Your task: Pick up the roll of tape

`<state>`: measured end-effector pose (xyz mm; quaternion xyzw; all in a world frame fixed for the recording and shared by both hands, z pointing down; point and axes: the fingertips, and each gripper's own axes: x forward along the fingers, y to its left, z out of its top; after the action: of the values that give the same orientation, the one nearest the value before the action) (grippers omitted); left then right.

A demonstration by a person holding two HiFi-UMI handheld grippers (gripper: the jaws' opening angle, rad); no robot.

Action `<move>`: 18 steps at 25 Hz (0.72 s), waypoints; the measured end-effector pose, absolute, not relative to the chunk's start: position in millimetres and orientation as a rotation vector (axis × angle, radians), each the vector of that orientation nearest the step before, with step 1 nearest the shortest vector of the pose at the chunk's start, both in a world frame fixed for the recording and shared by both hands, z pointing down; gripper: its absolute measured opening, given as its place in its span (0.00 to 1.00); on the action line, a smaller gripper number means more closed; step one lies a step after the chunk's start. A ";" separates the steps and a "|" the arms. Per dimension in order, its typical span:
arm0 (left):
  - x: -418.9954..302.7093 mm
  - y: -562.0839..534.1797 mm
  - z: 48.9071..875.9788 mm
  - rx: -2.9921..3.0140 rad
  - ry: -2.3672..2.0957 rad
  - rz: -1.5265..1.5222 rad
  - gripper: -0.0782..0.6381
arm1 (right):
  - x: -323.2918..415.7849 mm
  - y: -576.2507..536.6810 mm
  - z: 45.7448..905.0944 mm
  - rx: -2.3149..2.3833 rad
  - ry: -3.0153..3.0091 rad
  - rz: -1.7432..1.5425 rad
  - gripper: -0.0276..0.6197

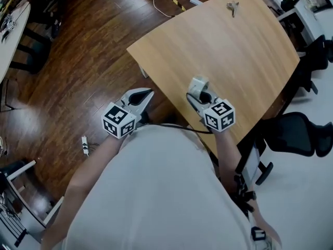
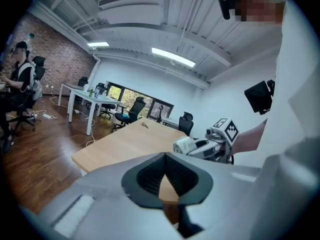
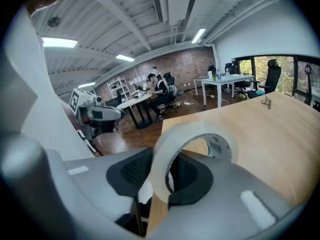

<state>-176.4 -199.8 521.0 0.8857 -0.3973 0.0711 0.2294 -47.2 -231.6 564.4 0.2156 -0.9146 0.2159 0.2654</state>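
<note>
Nearest the lens in the right gripper view: the roll of tape (image 3: pixel 172 136), standing on edge inside the right claw (image 3: pixel 172 158). Clamped there, with a ribbed pad pressing on each side; jaws part-way apart, no wider than the roll forces them. Seen from the head view as a pale ring (image 1: pixel 197 83) at the tip of the same claw (image 1: pixel 200 95), hanging over the near edge of the counter (image 1: pixel 234 51) and apparently clear of its top.

Judged as the lift stage of the pick-up: grasp made, roll off the wood. Calls next for a steady squeeze and a level hold, since a ring pinched at one spot could pivot or slip out.

Off to the side, the left claw (image 1: pixel 140 95), out past the counter's corner and over the floor (image 1: pixel 78 61). Tips meeting in the left gripper view (image 2: pixel 165 156), nothing between the pads. No part in the grip.

Further out, bare wood apart from a small metal object, probably keys (image 1: pixel 232 7), at the far end, well apart from the roll.
</note>
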 end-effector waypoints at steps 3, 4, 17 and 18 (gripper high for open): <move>-163.5 -208.1 513.7 2.477 -1.042 0.209 0.12 | -47.1 -231.6 536.5 0.635 -2.559 0.613 0.21; -158.2 -209.4 511.5 2.490 -1.020 0.214 0.12 | -45.7 -230.6 527.9 0.651 -2.586 0.619 0.21; -99.3 -207.4 492.1 2.610 -0.812 0.228 0.12 | -7.0 -206.4 460.7 0.845 -2.841 0.680 0.21; -97.4 -207.9 489.9 2.617 -0.798 0.226 0.12 | -5.8 -205.9 458.0 0.861 -2.848 0.679 0.21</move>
<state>-97.4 -207.9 489.9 0.9346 -0.2851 0.0808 0.1969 -5.8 -205.9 458.0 0.2819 -0.9323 0.2222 0.0447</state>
